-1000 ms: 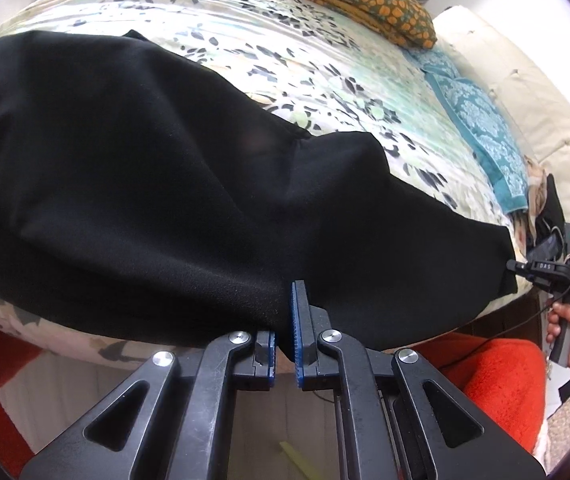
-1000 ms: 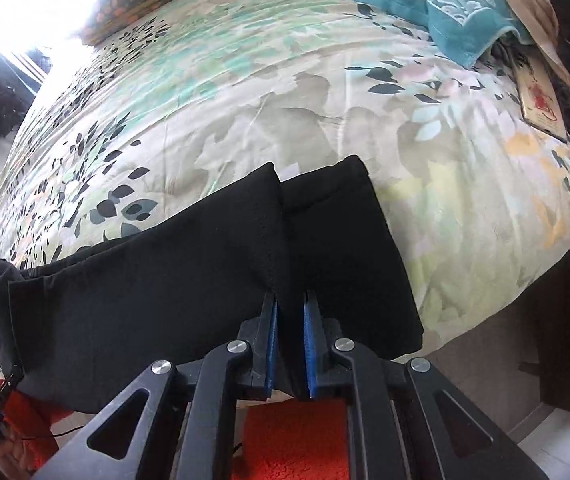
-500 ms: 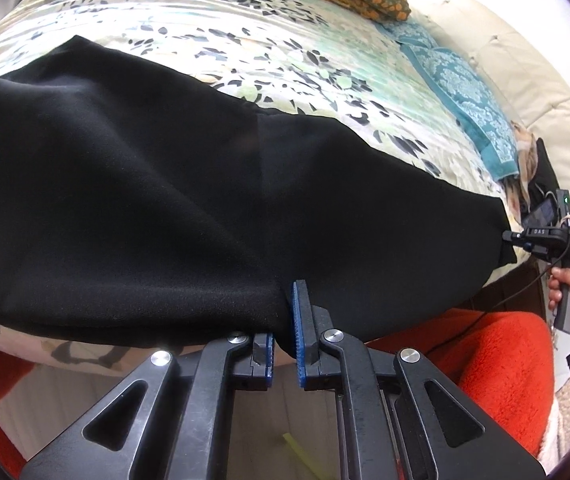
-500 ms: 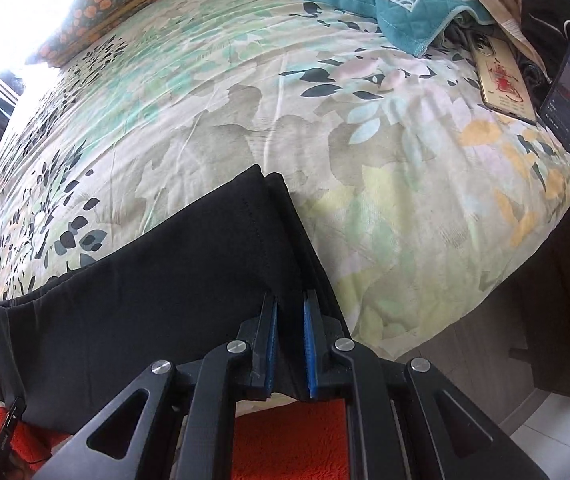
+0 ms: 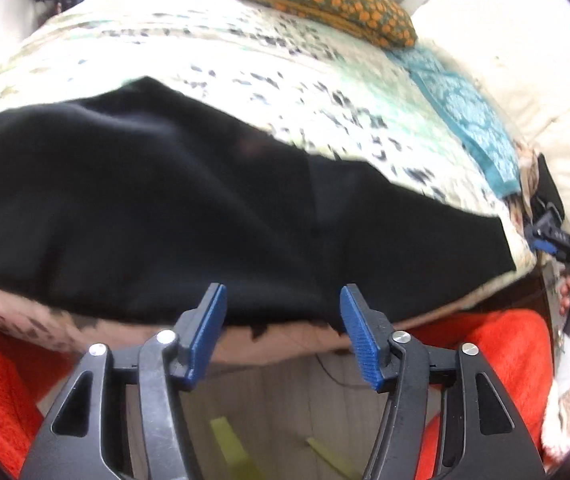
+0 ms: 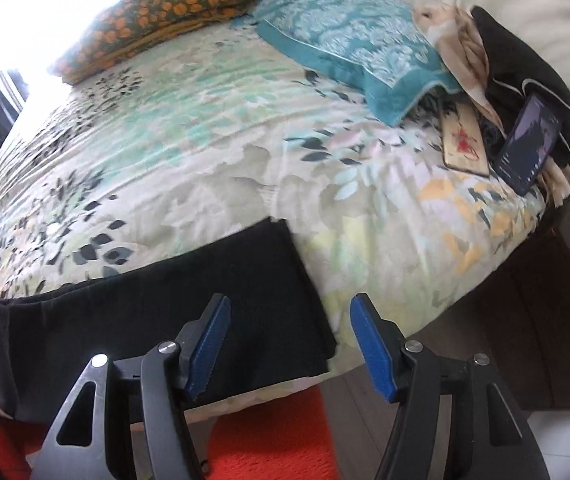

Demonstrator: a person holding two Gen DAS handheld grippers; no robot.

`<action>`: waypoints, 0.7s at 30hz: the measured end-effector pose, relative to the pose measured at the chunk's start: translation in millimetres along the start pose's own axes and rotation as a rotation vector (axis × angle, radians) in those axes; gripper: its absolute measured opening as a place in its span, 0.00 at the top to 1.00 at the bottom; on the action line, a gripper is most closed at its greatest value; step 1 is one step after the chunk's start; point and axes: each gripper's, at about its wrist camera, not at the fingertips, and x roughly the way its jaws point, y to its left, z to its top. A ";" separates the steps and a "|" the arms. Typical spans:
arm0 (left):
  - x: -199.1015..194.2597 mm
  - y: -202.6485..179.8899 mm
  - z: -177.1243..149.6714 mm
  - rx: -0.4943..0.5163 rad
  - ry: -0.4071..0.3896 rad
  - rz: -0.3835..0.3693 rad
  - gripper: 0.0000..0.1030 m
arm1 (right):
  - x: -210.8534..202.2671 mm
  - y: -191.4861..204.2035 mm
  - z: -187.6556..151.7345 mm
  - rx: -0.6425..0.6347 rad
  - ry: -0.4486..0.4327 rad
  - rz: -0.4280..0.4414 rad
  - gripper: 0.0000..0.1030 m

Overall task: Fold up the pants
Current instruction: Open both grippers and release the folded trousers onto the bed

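The black pants [image 5: 189, 216] lie flat along the near edge of the floral bed [image 5: 285, 80], legs laid one on the other. My left gripper [image 5: 283, 316] is open and empty, just off the pants' near edge at mid-length. My right gripper [image 6: 289, 336] is open and empty at the leg-hem end of the pants [image 6: 189, 320], whose hem corner lies between and left of the fingers. The right gripper also shows in the left wrist view [image 5: 557, 240], held by a hand at the far right.
An orange-flowered pillow [image 6: 157, 16] and a teal pillow [image 6: 349, 40] lie at the head of the bed. A phone [image 6: 529, 148], a flat card-like item [image 6: 465, 144] and dark clothes [image 6: 525, 72] sit at the bed's right corner. An orange rug [image 6: 269, 436] lies below.
Both grippers have opened and let go of the pants, which now rest flat on the bed. Both have drawn back slightly from the bed edge.
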 end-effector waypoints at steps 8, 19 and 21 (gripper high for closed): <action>51.5 87.5 24.4 0.042 0.077 0.380 0.40 | 16.4 182.5 -46.6 -0.172 0.044 0.342 0.29; 8.4 96.0 37.6 0.048 -0.084 0.413 0.24 | 46.7 287.8 -105.2 -0.439 0.144 0.270 0.25; 19.3 105.1 43.0 0.067 -0.073 0.441 0.24 | 32.1 308.7 -101.0 -0.504 0.086 0.274 0.25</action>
